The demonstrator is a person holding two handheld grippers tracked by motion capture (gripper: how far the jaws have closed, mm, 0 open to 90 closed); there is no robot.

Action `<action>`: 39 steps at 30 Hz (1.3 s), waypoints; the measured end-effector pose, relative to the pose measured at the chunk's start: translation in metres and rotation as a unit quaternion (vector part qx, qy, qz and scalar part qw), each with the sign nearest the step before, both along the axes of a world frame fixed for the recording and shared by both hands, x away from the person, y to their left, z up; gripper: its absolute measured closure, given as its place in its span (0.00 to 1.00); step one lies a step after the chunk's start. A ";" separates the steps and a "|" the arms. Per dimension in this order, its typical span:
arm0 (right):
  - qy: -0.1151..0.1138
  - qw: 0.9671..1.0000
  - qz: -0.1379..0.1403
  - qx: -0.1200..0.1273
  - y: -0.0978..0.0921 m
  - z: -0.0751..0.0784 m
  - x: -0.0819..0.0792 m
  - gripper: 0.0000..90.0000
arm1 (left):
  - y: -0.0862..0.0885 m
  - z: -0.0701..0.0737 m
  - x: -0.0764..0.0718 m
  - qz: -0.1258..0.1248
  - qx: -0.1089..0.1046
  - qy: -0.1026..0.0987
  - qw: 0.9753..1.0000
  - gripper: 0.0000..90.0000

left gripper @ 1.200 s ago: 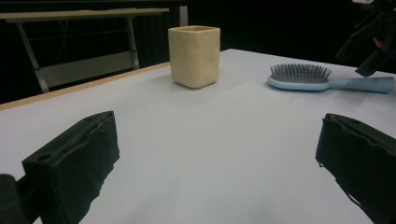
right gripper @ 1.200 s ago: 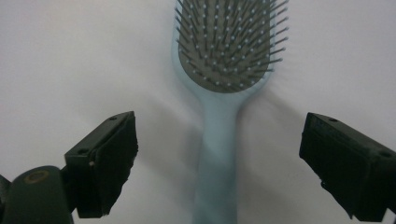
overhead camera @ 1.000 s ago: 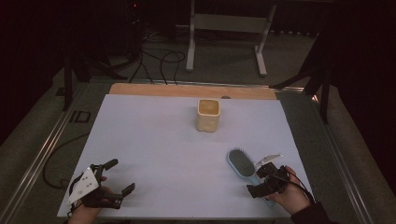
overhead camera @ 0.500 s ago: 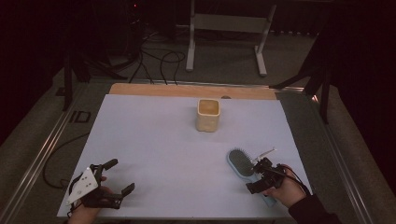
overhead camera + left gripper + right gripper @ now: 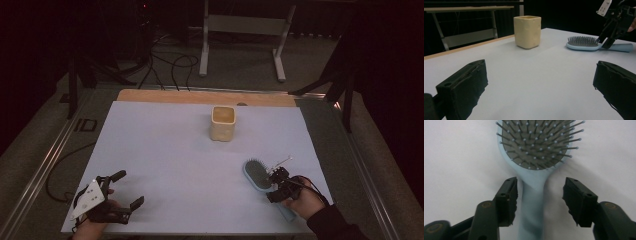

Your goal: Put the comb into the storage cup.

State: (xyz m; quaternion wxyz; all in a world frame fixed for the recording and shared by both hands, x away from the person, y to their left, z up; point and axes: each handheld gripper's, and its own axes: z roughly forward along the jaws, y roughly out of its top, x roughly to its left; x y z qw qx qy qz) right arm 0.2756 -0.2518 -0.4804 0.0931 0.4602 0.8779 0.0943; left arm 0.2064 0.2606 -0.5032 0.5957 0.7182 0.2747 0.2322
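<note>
In the right gripper view the top of the hairbrush head is running off the upper edge, and its handle is leaving at the bottom. In the high view, the right gripper and hand are covering most of that handle beside the brush head. Whether the left jaw is touching the handle is probably too close to call.

Two hand-held grippers, both black. The left gripper carries a pale grey three-cornered plate with small dark holes on top. The right gripper has blocky black jaws with round screw holes and worn, rough-edged pads. A dark sleeve covers the right forearm.
</note>
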 end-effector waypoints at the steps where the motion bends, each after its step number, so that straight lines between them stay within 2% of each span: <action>1: -0.001 1.000 0.001 -0.003 0.000 0.000 0.000 0.51 | 0.000 0.000 0.000 0.000 0.000 0.000 1.000 0.00; 9: 0.015 1.000 -0.001 0.004 0.001 -0.005 0.003 0.61 | 0.000 0.000 0.000 0.000 0.001 0.001 1.000 0.00; 14: 0.022 1.000 0.006 -0.004 0.005 -0.007 0.005 0.68 | 0.000 0.000 0.001 0.000 0.002 0.002 1.000 0.00; 15: 0.028 1.000 0.009 -0.003 0.006 -0.008 0.006 0.72 | 0.000 0.000 0.000 0.000 0.001 0.002 1.000 0.00; 20: 0.050 0.999 0.002 0.002 0.005 -0.008 0.009 0.76 | 0.000 0.000 0.000 -0.001 0.003 0.002 1.000 0.00; 31: 0.027 1.000 -0.002 -0.007 0.008 -0.009 0.002 0.78 | 0.000 -0.001 0.000 0.000 0.003 0.003 1.000 0.00; 33: 0.022 1.000 -0.002 -0.003 0.007 -0.009 0.002 0.78 | 0.000 -0.001 0.000 0.000 0.003 0.003 1.000 0.00; 34: 0.021 1.000 -0.005 0.007 0.004 -0.009 0.001 0.78 | 0.000 -0.001 0.001 0.000 0.003 0.003 1.000 0.00; 37: 0.021 1.000 -0.005 0.012 0.004 -0.009 0.001 0.79 | -0.001 -0.001 0.001 -0.001 0.003 0.003 1.000 0.00; 38: 0.024 0.999 -0.006 0.024 0.002 -0.009 0.001 0.78 | -0.001 -0.001 0.001 0.000 0.004 0.003 1.000 0.00; 39: 0.022 1.000 -0.005 0.022 0.002 -0.008 0.000 0.79 | -0.001 -0.001 0.001 0.000 0.004 0.004 1.000 0.00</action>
